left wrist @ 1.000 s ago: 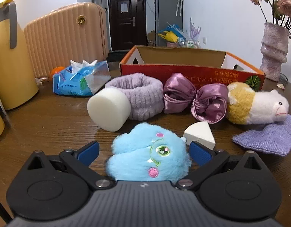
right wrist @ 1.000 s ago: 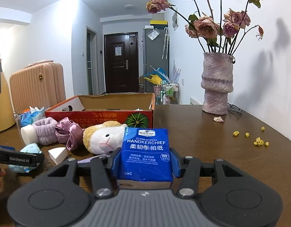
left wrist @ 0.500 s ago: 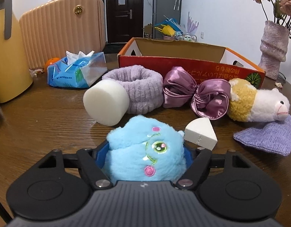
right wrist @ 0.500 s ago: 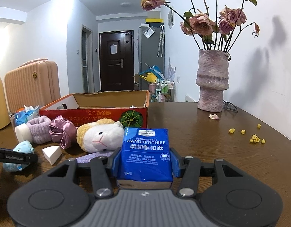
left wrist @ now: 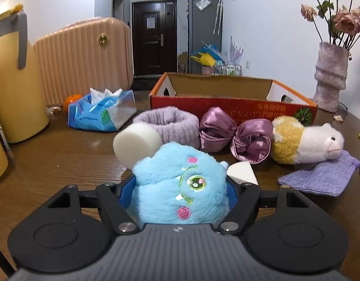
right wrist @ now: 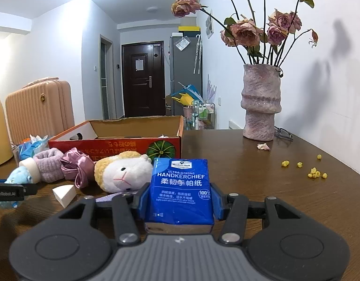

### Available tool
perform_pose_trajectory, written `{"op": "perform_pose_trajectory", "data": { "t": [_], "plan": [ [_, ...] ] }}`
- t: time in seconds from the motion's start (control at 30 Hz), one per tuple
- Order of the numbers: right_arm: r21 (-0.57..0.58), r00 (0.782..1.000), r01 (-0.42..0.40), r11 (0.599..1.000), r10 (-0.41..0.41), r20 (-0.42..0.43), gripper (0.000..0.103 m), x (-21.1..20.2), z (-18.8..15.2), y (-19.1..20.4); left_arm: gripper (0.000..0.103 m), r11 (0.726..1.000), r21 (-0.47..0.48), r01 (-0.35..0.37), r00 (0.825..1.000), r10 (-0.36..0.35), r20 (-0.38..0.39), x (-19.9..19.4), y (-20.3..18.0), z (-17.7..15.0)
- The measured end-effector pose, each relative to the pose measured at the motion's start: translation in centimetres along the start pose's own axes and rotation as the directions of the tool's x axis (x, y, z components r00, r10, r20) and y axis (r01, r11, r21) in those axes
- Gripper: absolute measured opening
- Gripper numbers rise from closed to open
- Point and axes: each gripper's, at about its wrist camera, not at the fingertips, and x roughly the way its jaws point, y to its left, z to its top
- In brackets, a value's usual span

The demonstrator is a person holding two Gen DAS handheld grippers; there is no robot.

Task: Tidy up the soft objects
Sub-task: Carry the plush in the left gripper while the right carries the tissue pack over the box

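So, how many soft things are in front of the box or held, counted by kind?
Plush toys: 2, the blue plush and the sheep plush
Sponges: 2, the round sponge and the wedge sponge
Hair items: 2, the fuzzy band and the satin scrunchie
Knitted pouch: 1
Handkerchief pack: 1
Total: 8

Two plush toys: one blue (left wrist: pixel 180 185), one sheep (left wrist: pixel 306 140). Two sponges: one cylinder (left wrist: pixel 135 144), one wedge (left wrist: pixel 242 172). One handkerchief pack (right wrist: pixel 180 192). One cardboard box (left wrist: pixel 226 100). One vase (right wrist: pixel 260 103).
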Motion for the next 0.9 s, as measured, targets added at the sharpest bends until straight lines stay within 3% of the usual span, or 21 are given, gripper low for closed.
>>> {"op": "perform_pose_trajectory", "data": {
  "t": [0.37,0.9],
  "plan": [
    [-0.023,0.999,-0.007,1.0,0.008,0.034,0.05,-0.4,0.0,0.8,0.073,1.0,-0.018,0.023,0.993,-0.021,0.113,-3.7,-0.3,0.3],
    [-0.042,0.997,-0.025,0.999,0.028,0.072,0.05,-0.8,0.3,2.6,0.074,0.998,-0.048,0.043,0.984,-0.034,0.175,-5.6,-0.2,0.8]
  ]
}}
